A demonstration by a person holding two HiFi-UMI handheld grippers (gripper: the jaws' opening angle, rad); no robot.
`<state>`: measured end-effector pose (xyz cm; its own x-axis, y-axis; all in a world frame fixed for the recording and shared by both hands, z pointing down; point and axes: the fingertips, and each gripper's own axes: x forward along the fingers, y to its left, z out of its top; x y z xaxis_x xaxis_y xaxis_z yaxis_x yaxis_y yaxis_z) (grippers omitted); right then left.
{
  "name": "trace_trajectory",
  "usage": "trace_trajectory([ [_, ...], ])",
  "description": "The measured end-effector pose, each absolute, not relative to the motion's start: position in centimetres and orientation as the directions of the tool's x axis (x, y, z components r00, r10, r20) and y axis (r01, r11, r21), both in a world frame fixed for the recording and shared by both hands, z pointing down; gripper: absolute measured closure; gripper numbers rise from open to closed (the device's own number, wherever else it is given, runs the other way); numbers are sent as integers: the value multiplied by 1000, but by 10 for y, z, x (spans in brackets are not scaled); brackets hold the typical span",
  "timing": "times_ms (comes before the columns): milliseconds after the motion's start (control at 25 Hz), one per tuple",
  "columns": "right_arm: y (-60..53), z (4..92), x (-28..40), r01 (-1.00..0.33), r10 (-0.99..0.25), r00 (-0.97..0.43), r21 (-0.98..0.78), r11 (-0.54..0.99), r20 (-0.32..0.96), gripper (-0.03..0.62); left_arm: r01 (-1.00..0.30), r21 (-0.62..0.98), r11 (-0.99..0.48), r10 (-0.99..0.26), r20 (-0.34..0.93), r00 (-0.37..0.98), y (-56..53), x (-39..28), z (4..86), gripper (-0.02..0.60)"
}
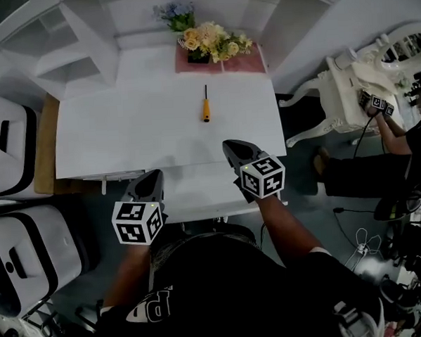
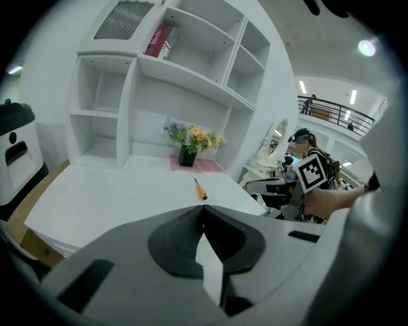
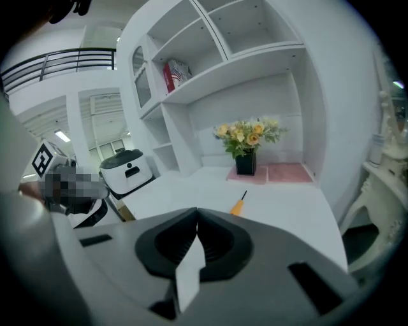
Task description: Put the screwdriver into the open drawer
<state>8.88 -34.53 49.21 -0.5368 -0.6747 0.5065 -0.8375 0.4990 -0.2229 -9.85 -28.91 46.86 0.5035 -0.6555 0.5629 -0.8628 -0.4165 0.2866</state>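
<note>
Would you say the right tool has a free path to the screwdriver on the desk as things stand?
Probably yes. Only bare white desk lies between the right tool and the screwdriver; the flowers stand beyond it. The tool's jaws are shut and empty, so they would have to open first.
</note>
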Motion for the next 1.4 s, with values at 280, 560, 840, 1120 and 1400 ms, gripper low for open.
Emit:
trace_trajectory([
  [280,-397,525,79,-870,-674,-484,-223,441,558,583,-875,289,-388,-639,600,481,-301,-128,486,571],
  [560,-432,545,81,-902,-695,-429,-229,367,577,580,-882,291,-371,-618,632,468,-304,-150,501,571],
  [840,-472,570,76,-918,-681,-392,-214,333,618,560,-892,292,-344,-615,648,449,-309,-170,509,571],
  [1120,-510,596,82,-944,-680,-320,-163,285,660,526,-896,293,-334,-603,664,441,-314,-184,516,571],
  [1400,-537,629,87,-962,-647,-269,-164,218,714,509,-899,299,-319,-588,682,435,-317,-198,528,571],
])
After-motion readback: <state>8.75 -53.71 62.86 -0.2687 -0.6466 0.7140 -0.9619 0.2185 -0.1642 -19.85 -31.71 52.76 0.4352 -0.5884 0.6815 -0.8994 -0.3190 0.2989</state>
